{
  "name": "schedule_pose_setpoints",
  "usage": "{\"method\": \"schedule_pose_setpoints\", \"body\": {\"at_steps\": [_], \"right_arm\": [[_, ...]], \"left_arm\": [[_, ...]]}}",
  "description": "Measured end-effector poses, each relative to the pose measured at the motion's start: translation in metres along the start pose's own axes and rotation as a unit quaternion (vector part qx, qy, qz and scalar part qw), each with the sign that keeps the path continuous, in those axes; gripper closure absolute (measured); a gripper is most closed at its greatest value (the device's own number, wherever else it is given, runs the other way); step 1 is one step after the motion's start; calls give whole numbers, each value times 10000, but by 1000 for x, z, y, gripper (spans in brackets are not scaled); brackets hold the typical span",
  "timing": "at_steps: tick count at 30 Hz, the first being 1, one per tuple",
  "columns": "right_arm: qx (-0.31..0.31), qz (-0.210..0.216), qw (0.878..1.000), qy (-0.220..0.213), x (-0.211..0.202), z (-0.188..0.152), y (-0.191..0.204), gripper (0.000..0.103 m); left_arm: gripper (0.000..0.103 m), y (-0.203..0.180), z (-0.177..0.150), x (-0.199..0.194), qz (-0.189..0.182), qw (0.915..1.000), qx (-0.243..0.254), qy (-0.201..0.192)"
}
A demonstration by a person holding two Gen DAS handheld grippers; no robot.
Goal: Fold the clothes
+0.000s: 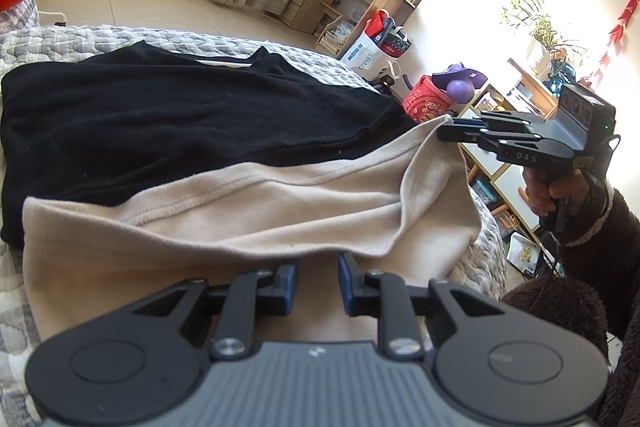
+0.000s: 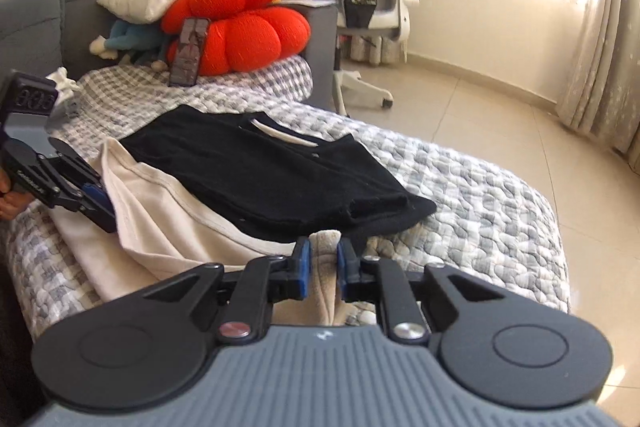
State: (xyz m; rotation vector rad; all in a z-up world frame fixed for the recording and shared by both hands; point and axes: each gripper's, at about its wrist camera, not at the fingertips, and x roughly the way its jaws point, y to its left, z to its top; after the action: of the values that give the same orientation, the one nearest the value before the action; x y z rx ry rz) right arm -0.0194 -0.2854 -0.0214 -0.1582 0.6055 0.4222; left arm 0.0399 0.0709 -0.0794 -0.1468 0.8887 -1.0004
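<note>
My right claw (image 2: 323, 259) is pinching a bunched corner of the beige fleece garment (image 2: 160, 211); in its own view the cloth stands gathered between the blue pads (image 2: 305, 263), just below centre. My left claw (image 1: 317, 281) sits at six o'clock in its own view, its jaws narrowly parted over the near edge of the same fleece. The fabric runs beneath and between the fingers there, but I cannot tell whether the pads actually bite it. From the other camera that claw appears at nine o'clock, nosed into the beige hem.

The fleece lies spread across the grey-and-white quilted bedcover (image 2: 480, 195), with the folded black knit garment (image 2: 272, 167) resting on top of it toward twelve o'clock. That overlap is my main worry: if I lift or swing the beige edge over, the black piece may be dragged or tipped out of its fold, and it lies close to the bed's far edge.

The second risk is uneven grip. If only the right corner is truly caught, the hem would sag on the left and the fold would land crooked. The right pinch holds a thick wad, not a clean edge, so it could slip loose under tension.
</note>
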Motion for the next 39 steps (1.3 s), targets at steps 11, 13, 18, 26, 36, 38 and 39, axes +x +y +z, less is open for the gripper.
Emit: {"method": "schedule_pose_setpoints", "body": {"at_steps": [11,13,18,26,36,38,39], "right_arm": [[271,-409,9988,-33,8,-9,-13,87],[363,-481,9981,114,18,-12,-17,87],[680,-584,9955,300,28,-15,-24,84],[373,-346,9986,164,16,-4,-13,72],[-369,-135,9968,697,51,-12,13,72],[-384,-196,9968,674,53,-16,13,81],[-377,-209,9970,649,53,-17,13,85]], "left_arm": [[80,-1,1,0,8,10000,-46,3],[80,0,1,0,13,10000,-73,-2],[80,3,3,-6,105,9998,-142,-63],[76,8,6,-31,505,9980,-204,-327],[72,21,5,-57,1266,9885,-357,-750],[72,26,2,-54,1521,9853,-366,-686],[72,28,1,-54,1572,9846,-389,-653]]}}
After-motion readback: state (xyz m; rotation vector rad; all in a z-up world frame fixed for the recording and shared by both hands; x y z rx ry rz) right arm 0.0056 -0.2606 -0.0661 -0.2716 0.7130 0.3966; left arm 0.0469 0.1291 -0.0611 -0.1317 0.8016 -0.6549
